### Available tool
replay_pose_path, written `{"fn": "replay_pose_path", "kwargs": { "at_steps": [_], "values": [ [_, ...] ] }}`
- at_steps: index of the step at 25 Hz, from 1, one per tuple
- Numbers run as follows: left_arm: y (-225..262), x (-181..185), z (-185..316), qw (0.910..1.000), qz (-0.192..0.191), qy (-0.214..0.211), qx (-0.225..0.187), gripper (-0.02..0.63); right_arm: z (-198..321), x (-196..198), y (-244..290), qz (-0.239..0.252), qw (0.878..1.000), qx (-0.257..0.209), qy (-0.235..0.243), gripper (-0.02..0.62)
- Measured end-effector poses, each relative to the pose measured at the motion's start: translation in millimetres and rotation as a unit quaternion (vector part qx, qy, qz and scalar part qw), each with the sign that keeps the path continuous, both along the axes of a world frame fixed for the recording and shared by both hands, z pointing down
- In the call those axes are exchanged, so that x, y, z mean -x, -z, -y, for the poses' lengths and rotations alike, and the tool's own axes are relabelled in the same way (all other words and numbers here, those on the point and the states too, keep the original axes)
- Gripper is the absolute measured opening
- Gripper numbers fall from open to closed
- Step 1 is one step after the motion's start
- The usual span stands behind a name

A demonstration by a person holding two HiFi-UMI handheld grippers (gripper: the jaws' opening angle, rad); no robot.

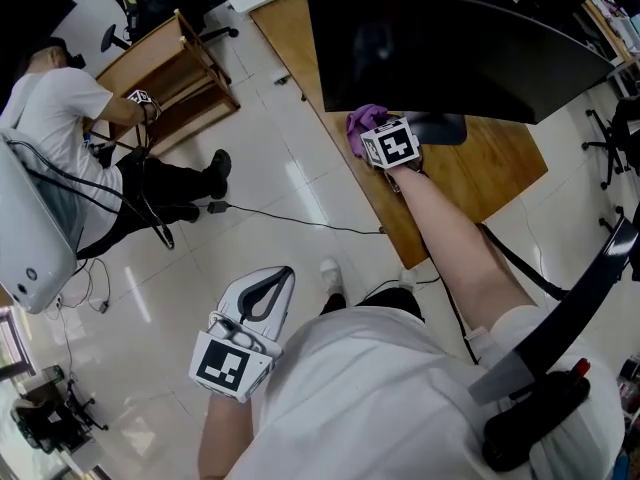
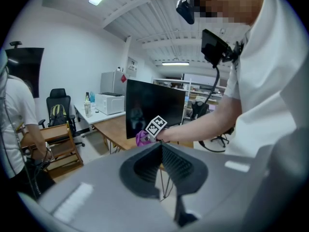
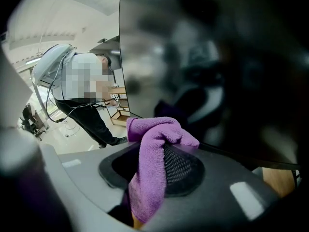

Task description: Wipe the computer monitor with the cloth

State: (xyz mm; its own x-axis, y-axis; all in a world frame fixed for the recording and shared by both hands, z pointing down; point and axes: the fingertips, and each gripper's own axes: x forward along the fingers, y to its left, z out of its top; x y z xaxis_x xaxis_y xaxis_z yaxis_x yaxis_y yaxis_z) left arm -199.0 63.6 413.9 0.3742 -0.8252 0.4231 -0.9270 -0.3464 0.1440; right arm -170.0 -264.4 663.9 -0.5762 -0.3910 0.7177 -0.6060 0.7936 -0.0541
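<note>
My right tongs (image 1: 366, 134) are squeezed shut on the purple cloth (image 1: 357, 122). In the right gripper view the cloth (image 3: 153, 132) bunches up over the tips and hangs down between the two jaws. The cloth is right up against the bottom corner of the black computer monitor (image 1: 450, 53). The screen is dark and shiny. The monitor stands on a brown wooden desk (image 1: 485, 178).

My left tongs (image 1: 286, 273) are down low by my side, over the white floor and well away from the monitor. In the left gripper view the tips (image 2: 161, 144) are pressed together with nothing between them.

Each of my tongs has a cube (image 1: 390, 146) with black and white square marks on it.

Across the room, a white table (image 2: 99, 116) holds a white box like a microwave (image 2: 110, 103) and a bottle (image 2: 87, 104). Its label is too small to read.

Another person (image 1: 60, 103) in a white shirt leans toward a wooden rack (image 1: 175, 73). A black cable (image 1: 290, 220) lies across the floor.
</note>
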Motion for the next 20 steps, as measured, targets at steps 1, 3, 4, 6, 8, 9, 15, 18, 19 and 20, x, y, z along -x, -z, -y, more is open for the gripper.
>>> {"fn": "replay_pose_path", "kwargs": {
  "at_steps": [1, 3, 4, 6, 8, 9, 15, 18, 19, 20],
  "values": [
    [0, 2, 0, 1.0, -0.002, 0.0, -0.001, 0.023, -2, 4, 1, 0.0, 1.0, -0.001, 0.004, 0.129],
    [2, 7, 1, 0.9999, -0.008, 0.005, -0.004, 0.023, -6, 16, 3, 0.0, 1.0, -0.004, 0.013, 0.129],
    [3, 10, 1, 0.9999, -0.011, 0.009, -0.005, 0.023, -8, 21, 4, -0.001, 1.0, -0.003, 0.016, 0.129],
    [0, 17, -1, 0.9999, -0.012, 0.01, -0.003, 0.023, -12, 32, 3, -0.001, 1.0, -0.002, 0.021, 0.129],
    [-3, 23, -5, 0.9999, -0.01, 0.007, -0.002, 0.023, -16, 41, 1, -0.003, 1.0, 0.001, 0.026, 0.129],
    [-3, 26, -6, 0.9999, -0.011, 0.008, -0.003, 0.023, -18, 47, 1, -0.003, 1.0, 0.002, 0.028, 0.129],
    [-5, 44, -9, 0.9998, -0.016, 0.011, -0.002, 0.023, -26, 77, 10, 0.011, 0.999, 0.002, 0.04, 0.129],
    [-3, 49, -6, 0.9997, -0.022, 0.009, -0.006, 0.023, -29, 82, 15, 0.015, 0.999, 0.006, 0.034, 0.129],
    [-3, 49, -6, 0.9997, -0.022, 0.005, -0.008, 0.023, -30, 84, 19, 0.018, 0.999, 0.005, 0.034, 0.129],
    [-3, 49, -5, 0.9997, -0.022, 0.001, -0.01, 0.023, -31, 86, 24, 0.023, 0.999, 0.002, 0.036, 0.129]
  ]
}}
